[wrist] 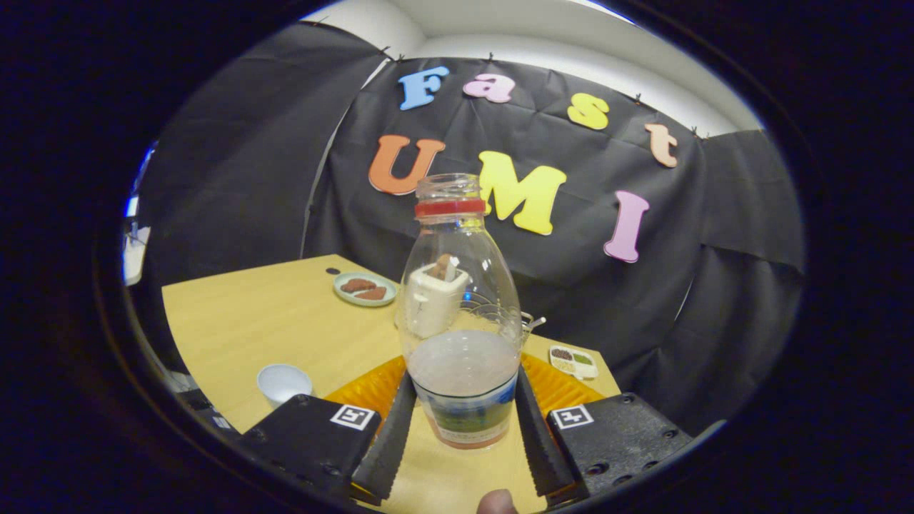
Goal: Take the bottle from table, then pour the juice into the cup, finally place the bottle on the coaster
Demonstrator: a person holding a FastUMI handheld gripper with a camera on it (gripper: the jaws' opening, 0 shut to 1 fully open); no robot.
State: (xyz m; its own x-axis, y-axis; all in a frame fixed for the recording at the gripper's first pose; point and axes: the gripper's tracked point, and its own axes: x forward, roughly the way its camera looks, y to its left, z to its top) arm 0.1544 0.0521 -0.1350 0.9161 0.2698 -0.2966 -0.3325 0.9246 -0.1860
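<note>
- Gripper view: hand-held gripper clenched on the bottle, both fingers pressing its lower sides, one each side.
- Bottle upright between the fingers, clear plastic, cap off, red ring round the neck under the open mouth.
- Pale cloudy juice fills roughly the lower third of the bottle; upper part empty and see-through.
- Label band wraps the bottle's base, blue and green print; text too blurred and distorted to read, brand cannot be made out.
- Cannot tell whether the bottle base touches the worktop or is lifted just off it.
- Orange ridged coaster lies on the worktop just behind the bottle, showing on both sides of it; its middle is hidden by the bottle and fingers.
- Small white cup on the worktop left of the fingers, near the coaster, partly cut off by the gripper body.
- Square black-and-white marker tags on each half of the gripper body; a code pattern, no words.
- Seen through the bottle: a white holder with something brown in it, warped by the plastic, hard to identify.
- Pale green plate with brown pieces sits well beyond, toward the far left of the worktop.
- Small white divided dish with dark and green fillings sits right of the bottle near the worktop edge.
- A fingertip shows at the near end between the fingers, mostly cut off.
</note>
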